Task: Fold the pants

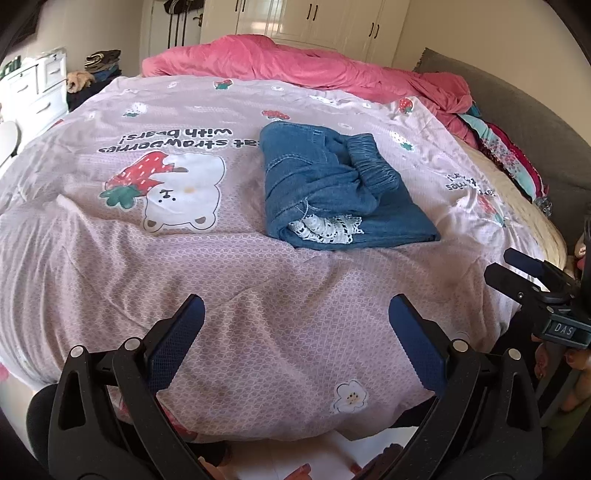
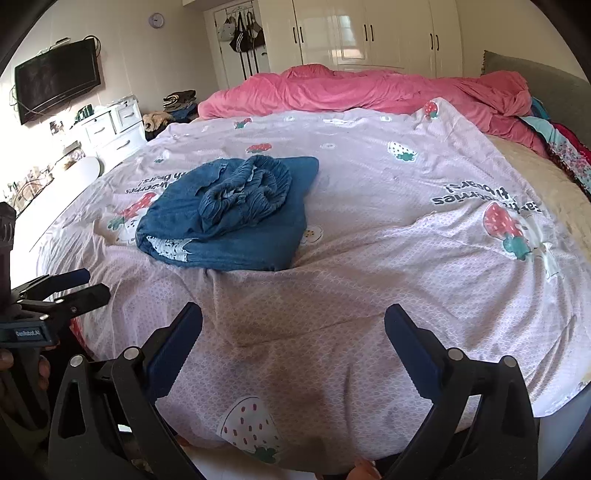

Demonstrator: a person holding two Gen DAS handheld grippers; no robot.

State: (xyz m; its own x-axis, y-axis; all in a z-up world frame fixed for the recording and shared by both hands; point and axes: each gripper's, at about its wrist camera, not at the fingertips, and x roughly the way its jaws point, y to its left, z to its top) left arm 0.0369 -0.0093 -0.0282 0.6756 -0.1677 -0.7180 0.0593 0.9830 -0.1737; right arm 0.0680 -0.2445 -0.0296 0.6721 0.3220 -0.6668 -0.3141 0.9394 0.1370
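Observation:
The blue denim pants (image 1: 332, 184) lie folded in a compact bundle on the pale pink strawberry bedsheet (image 1: 258, 314), the elastic waistband bunched on top and white lace trim showing at the near fold. They also show in the right wrist view (image 2: 229, 214). My left gripper (image 1: 295, 332) is open and empty, held back near the bed's front edge, well short of the pants. My right gripper (image 2: 293, 339) is open and empty, near the front edge, to the right of the pants. Each gripper shows at the side of the other's view (image 1: 535, 280) (image 2: 66, 291).
A pink blanket (image 1: 295, 62) is heaped along the far side of the bed. Patterned cloths (image 1: 509, 155) lie by the grey headboard (image 1: 535, 122) at right. White drawers (image 2: 107, 129) with piled clothes and a wall TV (image 2: 55, 77) stand at left. Wardrobes (image 2: 369, 33) line the back.

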